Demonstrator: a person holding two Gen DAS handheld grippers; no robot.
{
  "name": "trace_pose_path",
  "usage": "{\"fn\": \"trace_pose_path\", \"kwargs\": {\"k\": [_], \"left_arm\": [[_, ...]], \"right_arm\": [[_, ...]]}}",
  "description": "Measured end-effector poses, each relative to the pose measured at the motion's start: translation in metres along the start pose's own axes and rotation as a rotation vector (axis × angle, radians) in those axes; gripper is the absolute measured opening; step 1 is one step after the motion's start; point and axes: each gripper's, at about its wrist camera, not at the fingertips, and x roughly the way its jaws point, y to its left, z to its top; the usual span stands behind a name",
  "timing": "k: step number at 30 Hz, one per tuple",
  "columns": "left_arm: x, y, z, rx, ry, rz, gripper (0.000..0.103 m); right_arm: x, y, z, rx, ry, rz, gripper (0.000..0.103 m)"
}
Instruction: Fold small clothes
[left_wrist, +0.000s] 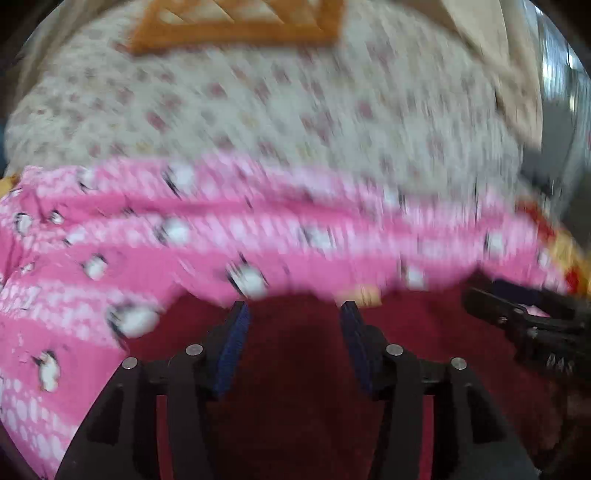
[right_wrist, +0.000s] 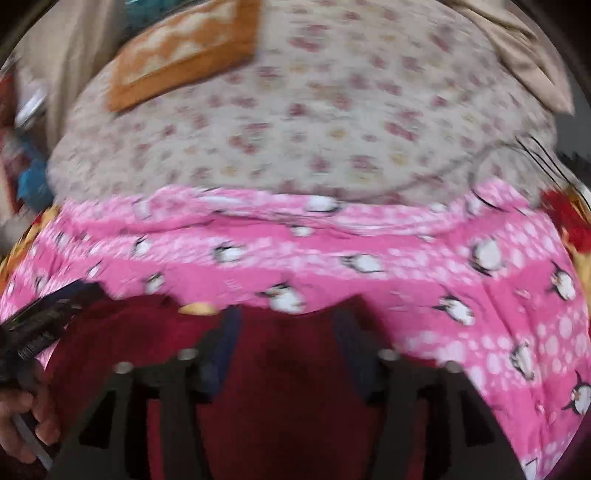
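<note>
A pink garment with a penguin print (left_wrist: 229, 229) lies spread across a bed; it also shows in the right wrist view (right_wrist: 332, 258). Its near edge arches over dark red cloth (left_wrist: 295, 369). My left gripper (left_wrist: 293, 306) is open, its blue-padded fingers just short of the pink edge, holding nothing. My right gripper (right_wrist: 286, 317) is open too, its fingertips at the pink edge. The right gripper shows at the right in the left wrist view (left_wrist: 524, 317); the left gripper shows at the left in the right wrist view (right_wrist: 44, 317). Both views are blurred.
A cream floral bedsheet (left_wrist: 295, 103) lies beyond the garment. An orange patterned cushion (left_wrist: 236, 26) sits at the far side, seen also in the right wrist view (right_wrist: 184, 48). Red and yellow fabric (right_wrist: 569, 221) lies at the right edge.
</note>
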Motion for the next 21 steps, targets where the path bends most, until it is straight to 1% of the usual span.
{"fn": "trace_pose_path", "kwargs": {"k": [1, 2, 3, 4, 5, 6, 8, 10, 11, 13, 14, 15, 16, 17, 18, 19, 20, 21], "left_arm": [[0.012, -0.005, -0.003, 0.017, 0.056, 0.010, 0.027], [0.025, -0.007, -0.006, 0.029, 0.114, 0.030, 0.028], [0.031, -0.004, -0.005, 0.012, 0.134, 0.022, 0.030], [0.033, 0.002, -0.002, -0.019, 0.140, 0.001, 0.032], [0.036, 0.007, -0.002, -0.047, 0.151, -0.020, 0.033], [0.037, 0.011, -0.001, -0.068, 0.152, -0.034, 0.033], [0.035, 0.012, 0.000, -0.075, 0.145, -0.041, 0.033], [0.030, 0.012, -0.004, -0.080, 0.119, -0.049, 0.032], [0.022, 0.015, -0.005, -0.104, 0.097, -0.064, 0.031], [0.001, 0.027, -0.009, -0.157, 0.051, -0.077, 0.031], [-0.015, 0.034, -0.013, -0.195, 0.032, -0.090, 0.031], [-0.024, 0.039, -0.018, -0.215, 0.024, -0.099, 0.031], [-0.038, 0.044, -0.027, -0.241, 0.017, -0.102, 0.031], [-0.044, 0.046, -0.032, -0.255, 0.018, -0.097, 0.031], [-0.050, 0.047, -0.040, -0.265, 0.024, -0.080, 0.031], [-0.052, 0.047, -0.048, -0.265, 0.038, -0.048, 0.032], [-0.047, 0.046, -0.054, -0.254, 0.073, -0.020, 0.032], [-0.040, 0.043, -0.057, -0.214, 0.102, -0.004, 0.032]], "right_arm": [[0.012, 0.011, -0.005, -0.029, 0.067, -0.014, 0.063], [0.024, 0.018, -0.011, -0.056, 0.121, -0.039, 0.059], [0.033, 0.023, -0.016, -0.080, 0.164, -0.065, 0.058], [0.041, 0.025, -0.021, -0.101, 0.186, -0.085, 0.058], [0.042, 0.027, -0.023, -0.110, 0.170, -0.096, 0.059], [0.043, 0.026, -0.022, -0.103, 0.174, -0.094, 0.059], [0.045, 0.023, -0.022, -0.080, 0.175, -0.076, 0.063], [0.039, 0.018, -0.024, -0.067, 0.157, -0.062, 0.064], [0.036, 0.017, -0.025, -0.062, 0.137, -0.065, 0.063], [0.017, 0.016, -0.028, -0.071, 0.084, -0.099, 0.063], [0.001, 0.018, -0.030, -0.087, 0.045, -0.120, 0.063], [-0.013, 0.017, -0.033, -0.082, 0.018, -0.130, 0.063], [-0.021, 0.014, -0.034, -0.070, 0.008, -0.135, 0.063], [-0.035, 0.007, -0.042, -0.025, -0.002, -0.145, 0.064], [-0.042, 0.002, -0.048, 0.011, -0.001, -0.146, 0.065], [-0.044, -0.004, -0.055, 0.042, 0.015, -0.144, 0.070], [-0.039, -0.011, -0.065, 0.077, 0.080, -0.134, 0.072], [-0.032, -0.012, -0.070, 0.079, 0.119, -0.127, 0.073]]}}
